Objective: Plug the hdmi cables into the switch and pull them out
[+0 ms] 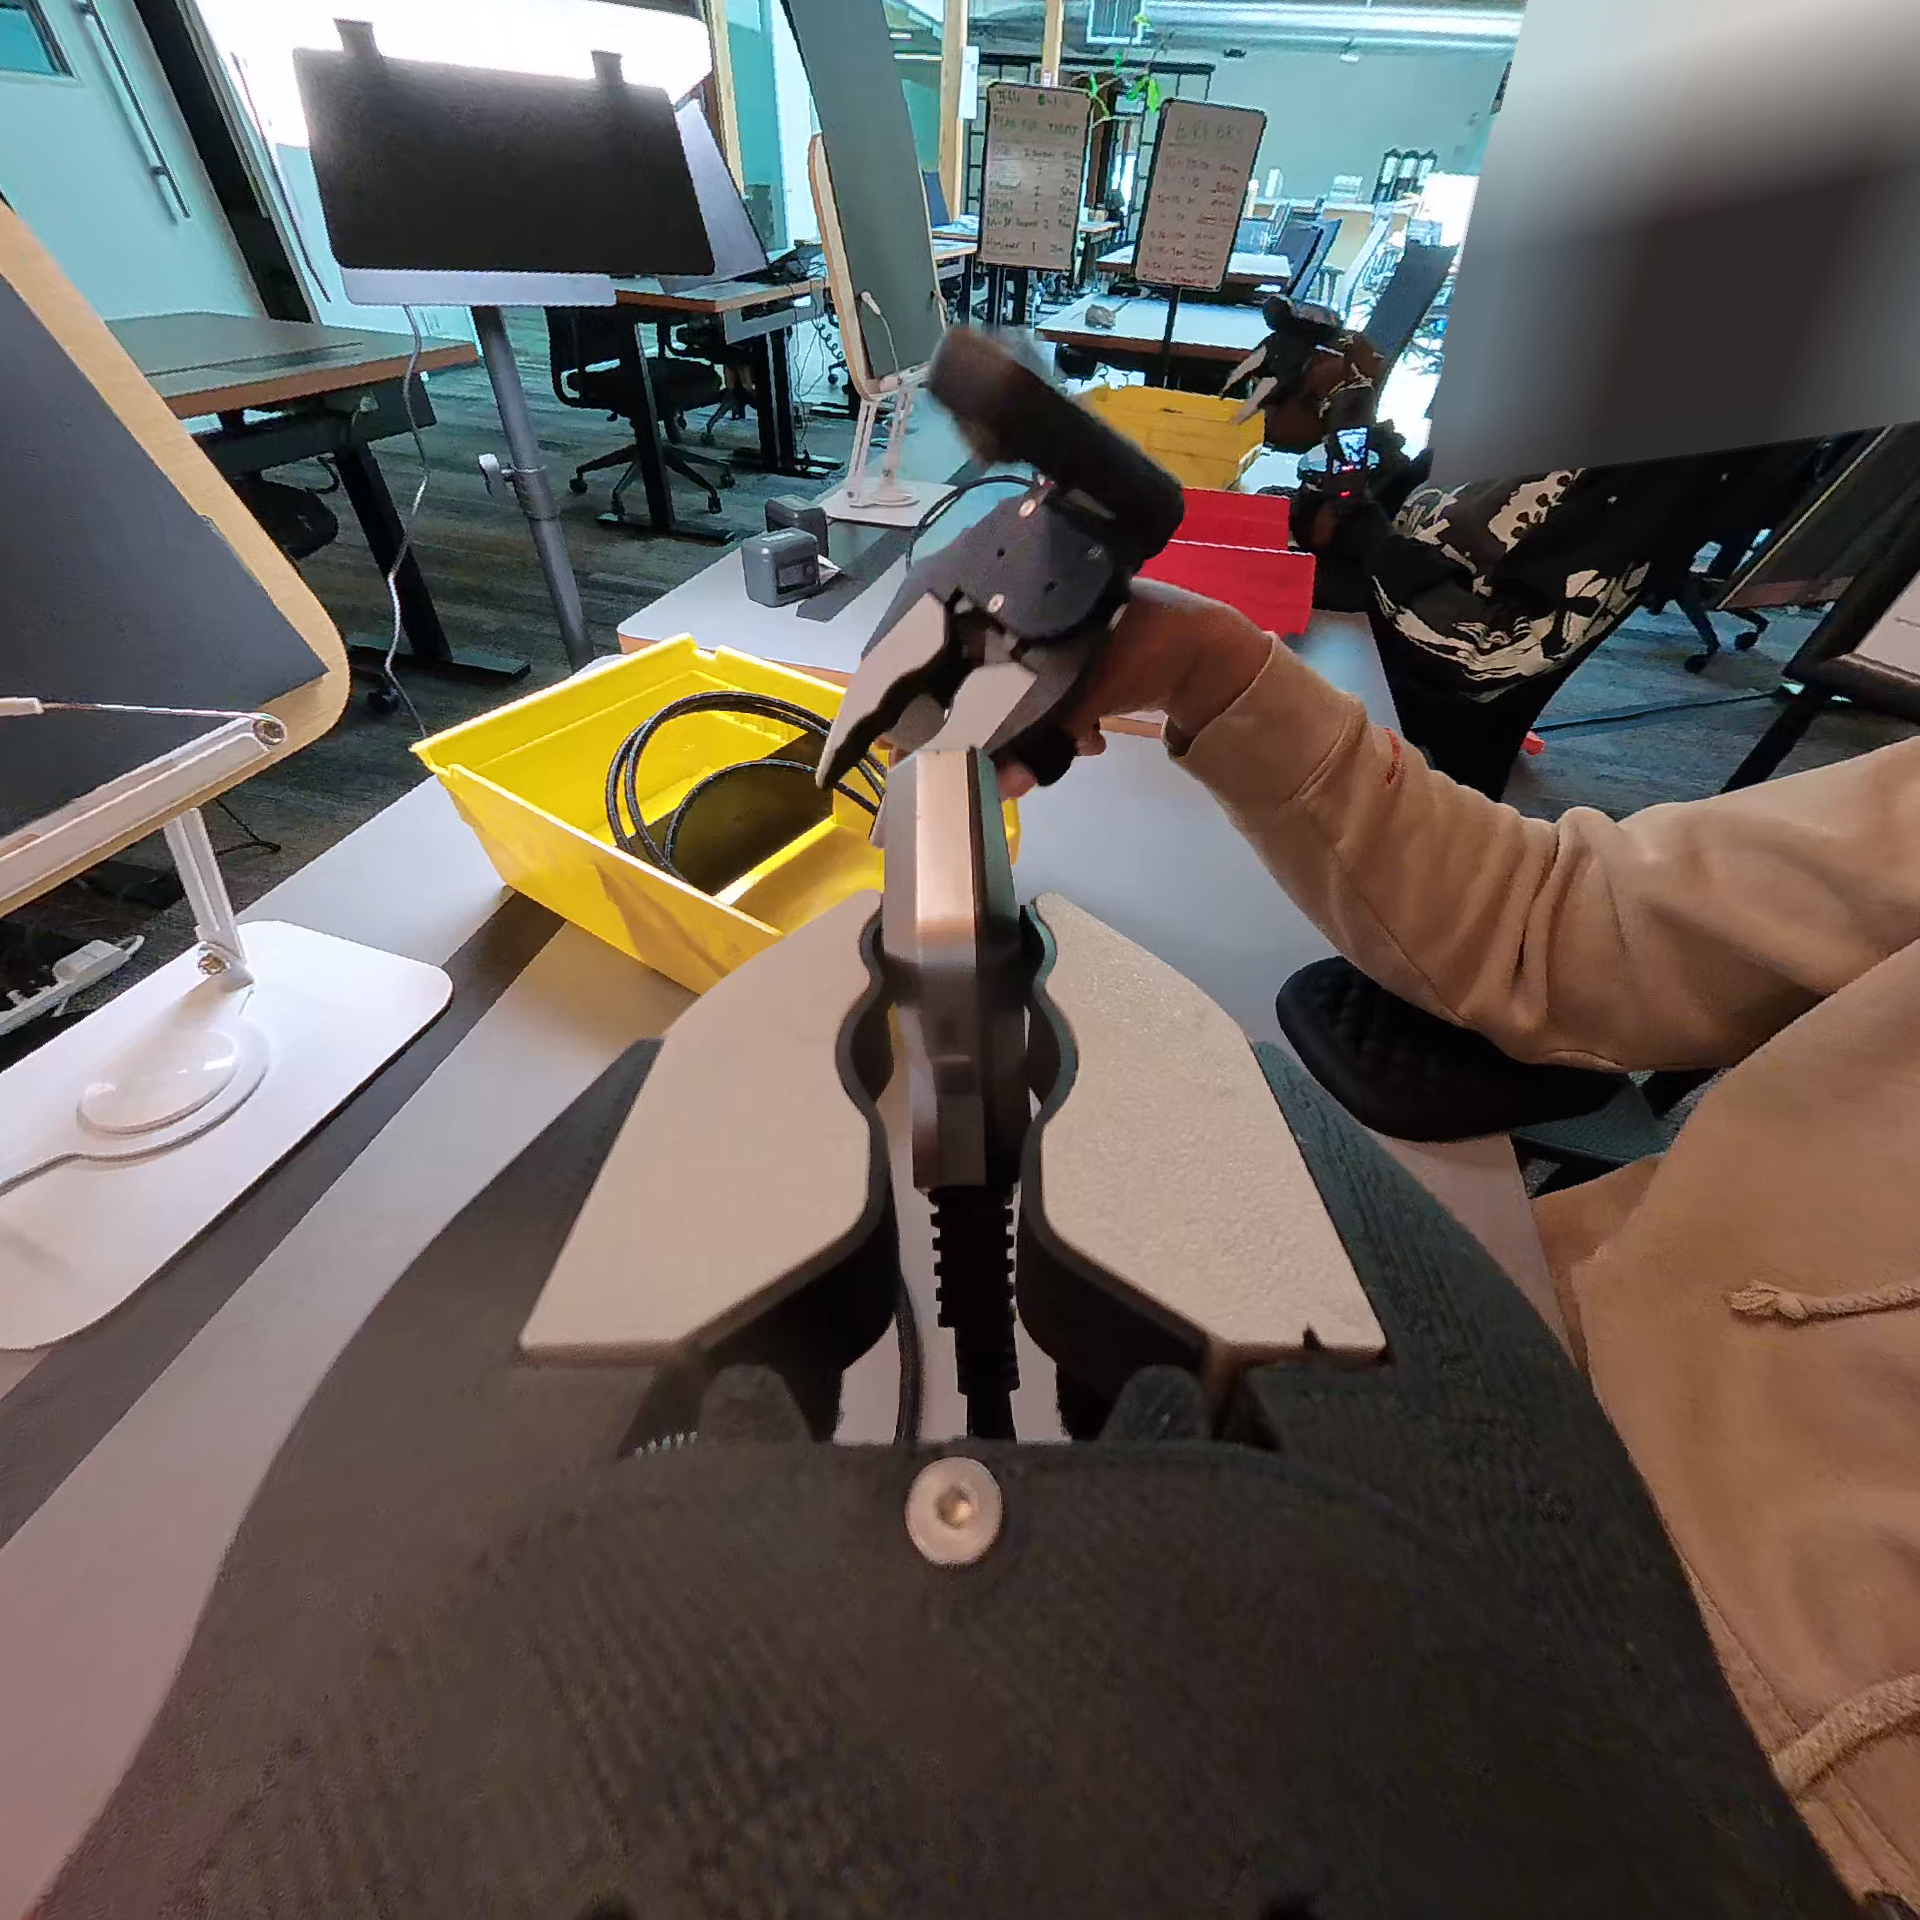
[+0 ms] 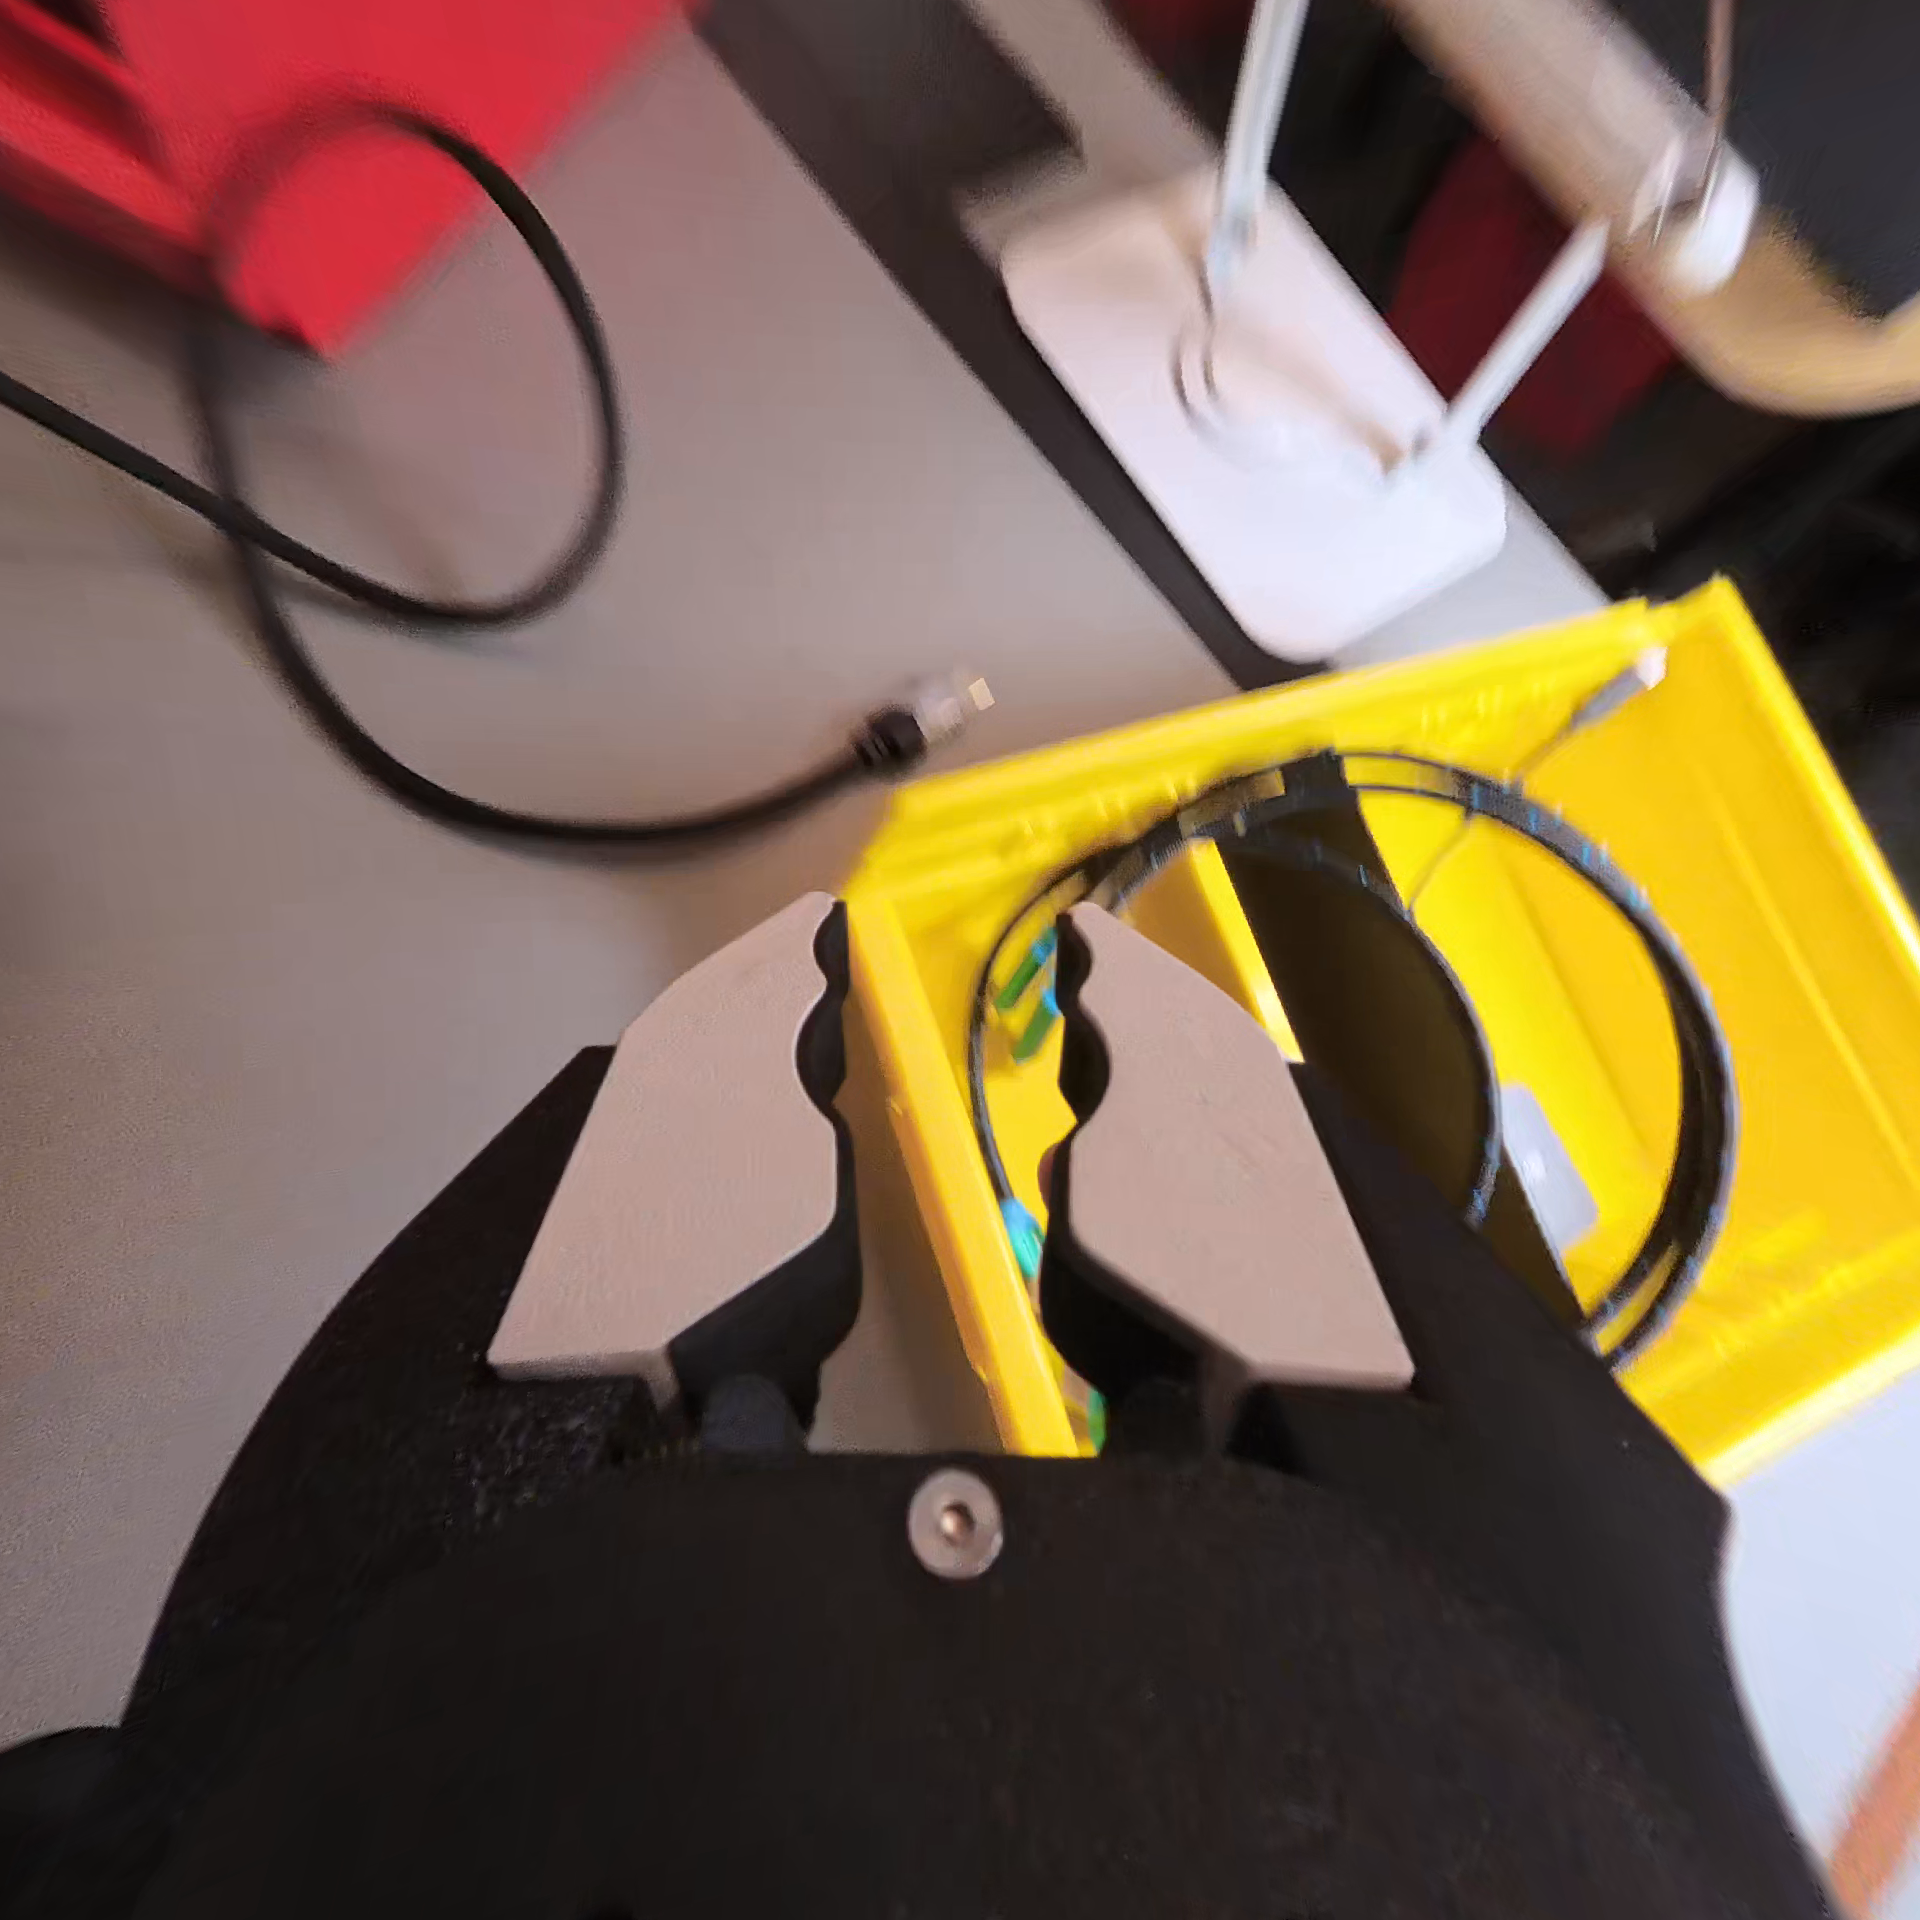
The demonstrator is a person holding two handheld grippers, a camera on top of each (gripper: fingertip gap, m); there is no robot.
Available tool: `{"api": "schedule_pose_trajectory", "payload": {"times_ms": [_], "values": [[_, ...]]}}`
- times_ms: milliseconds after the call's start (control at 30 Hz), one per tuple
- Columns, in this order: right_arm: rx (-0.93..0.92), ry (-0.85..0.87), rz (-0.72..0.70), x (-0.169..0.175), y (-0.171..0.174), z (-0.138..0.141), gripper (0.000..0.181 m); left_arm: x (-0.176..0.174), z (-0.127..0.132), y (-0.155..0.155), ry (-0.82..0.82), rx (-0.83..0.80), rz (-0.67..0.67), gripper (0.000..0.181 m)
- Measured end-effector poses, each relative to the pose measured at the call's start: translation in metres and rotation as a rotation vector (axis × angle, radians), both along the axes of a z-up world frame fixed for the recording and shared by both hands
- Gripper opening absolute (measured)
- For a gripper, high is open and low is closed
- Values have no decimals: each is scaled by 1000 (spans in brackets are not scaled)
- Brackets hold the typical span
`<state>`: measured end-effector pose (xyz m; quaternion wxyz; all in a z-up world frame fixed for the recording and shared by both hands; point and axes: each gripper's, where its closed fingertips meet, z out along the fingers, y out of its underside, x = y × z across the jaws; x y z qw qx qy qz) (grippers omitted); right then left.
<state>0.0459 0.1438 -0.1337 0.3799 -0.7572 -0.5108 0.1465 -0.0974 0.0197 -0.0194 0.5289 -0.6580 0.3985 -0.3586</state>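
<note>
The left gripper [image 1: 954, 925] has its jaws closed on a flat grey switch [image 1: 948, 935] held on edge, a ribbed black cable [image 1: 977, 1320] leaving the switch's near end between the fingers. The right gripper [image 2: 951, 935] has its jaws parted a little, with nothing between them; it hangs over the near wall of a yellow bin [image 2: 1766, 810]. In the left wrist view the right gripper [image 1: 902, 727] sits just beyond the switch's far end. Coiled black cables [image 2: 1694, 1060] lie in the bin. A loose black cable [image 2: 436, 790] with a pale plug [image 2: 223, 710] curls over the grey table [image 2: 727, 520], well clear of the switch. A red bin [image 2: 312, 135] and a white stand base [image 2: 1330, 457] lie farther out.
</note>
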Motion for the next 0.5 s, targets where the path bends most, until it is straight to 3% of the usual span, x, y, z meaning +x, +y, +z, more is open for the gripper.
{"api": "schedule_pose_trajectory", "payload": {"times_ms": [33, 133, 267, 433, 500], "values": [[13, 89, 53, -9, -10, 18, 37, 2, 0, -1, -4, 0, -7, 22], [14, 301, 231, -35, -48, 61, 35, 8, 2, -3, -23, -2, -32, 22], [15, 429, 445, -66, -97, 88, 35, 22, 0, -9, -18, -5, -72, 22], [-40, 406, 587, -104, -130, 71, 38, 43, -15, -12, 45, -15, -105, 22], [-54, 396, 633, -111, -137, 62, 26, 46, -22, -12, 81, -18, -110, 22]]}}
